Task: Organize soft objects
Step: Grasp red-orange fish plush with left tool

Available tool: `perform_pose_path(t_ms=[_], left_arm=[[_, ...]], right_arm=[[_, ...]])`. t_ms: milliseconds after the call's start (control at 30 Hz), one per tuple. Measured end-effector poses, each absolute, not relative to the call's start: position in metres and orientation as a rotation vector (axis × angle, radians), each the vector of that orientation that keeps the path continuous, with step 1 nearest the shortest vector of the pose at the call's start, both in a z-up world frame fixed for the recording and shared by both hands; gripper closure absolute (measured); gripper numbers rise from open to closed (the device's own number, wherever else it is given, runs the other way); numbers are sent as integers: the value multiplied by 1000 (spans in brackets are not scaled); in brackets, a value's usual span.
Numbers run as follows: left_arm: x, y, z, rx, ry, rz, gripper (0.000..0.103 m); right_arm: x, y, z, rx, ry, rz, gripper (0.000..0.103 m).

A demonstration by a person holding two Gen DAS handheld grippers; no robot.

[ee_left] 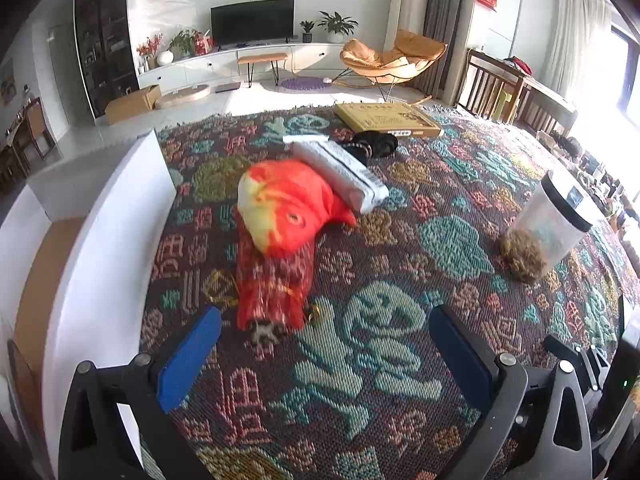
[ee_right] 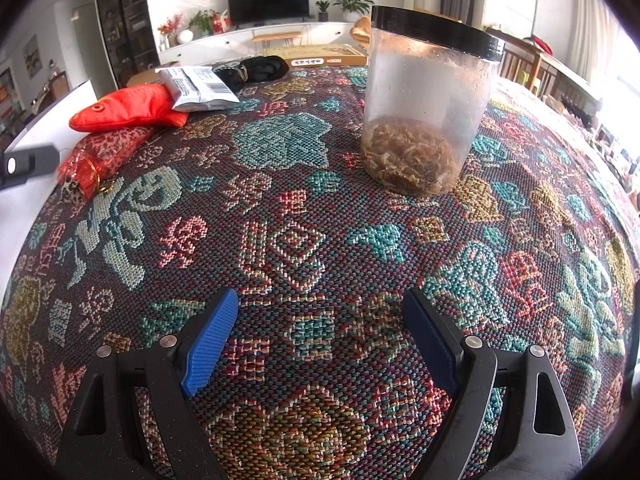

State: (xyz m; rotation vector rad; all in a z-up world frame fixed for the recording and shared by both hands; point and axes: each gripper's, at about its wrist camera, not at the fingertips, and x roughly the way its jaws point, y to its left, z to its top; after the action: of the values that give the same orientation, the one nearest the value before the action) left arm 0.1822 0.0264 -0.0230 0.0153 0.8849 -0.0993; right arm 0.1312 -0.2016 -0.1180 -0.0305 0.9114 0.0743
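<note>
A red and yellow plush fish (ee_left: 280, 208) lies on the patterned cloth (ee_left: 360, 360), its front resting on a red mesh pouch (ee_left: 276, 284) with a gold tie. My left gripper (ee_left: 324, 312) hovers open just in front of the pouch, which sits near its left fingertip; nothing is between the blue pads. In the right wrist view the fish (ee_right: 128, 108) and pouch (ee_right: 104, 152) lie far to the left. My right gripper (ee_right: 320, 294) stands open and empty over the cloth, short of a clear jar (ee_right: 428, 112).
A grey foil packet (ee_left: 340, 168) leans on the fish's tail, with a black soft item (ee_left: 376, 144) and a flat cardboard box (ee_left: 388, 120) behind. The black-lidded jar (ee_left: 556, 220) holds brown dried stuff. A white open box (ee_left: 108, 240) borders the cloth on the left.
</note>
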Motion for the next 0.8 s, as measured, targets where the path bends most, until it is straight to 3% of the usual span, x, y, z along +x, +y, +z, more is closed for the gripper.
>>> perform_pose_path(t_ms=[133, 300, 333, 367, 400, 433, 567, 800], left_arm=[[259, 15, -22, 213, 962, -46, 0], [322, 9, -70, 301, 1114, 23, 4], [325, 8, -75, 306, 1111, 26, 13], [326, 7, -76, 315, 1096, 44, 30], [326, 7, -74, 316, 1076, 56, 55], [323, 9, -70, 289, 1064, 38, 71], [286, 20, -41, 137, 1030, -66, 76], [121, 22, -7, 61, 943, -240, 72]], right_arm=[[131, -202, -118, -30, 911, 75, 16], [131, -202, -118, -30, 911, 75, 16], [131, -202, -118, -30, 911, 75, 16], [131, -202, -118, -31, 911, 75, 16], [131, -202, -118, -31, 911, 75, 16], [133, -200, -118, -31, 911, 74, 16], [133, -200, -118, -31, 911, 75, 16], [132, -200, -118, -31, 911, 75, 16]])
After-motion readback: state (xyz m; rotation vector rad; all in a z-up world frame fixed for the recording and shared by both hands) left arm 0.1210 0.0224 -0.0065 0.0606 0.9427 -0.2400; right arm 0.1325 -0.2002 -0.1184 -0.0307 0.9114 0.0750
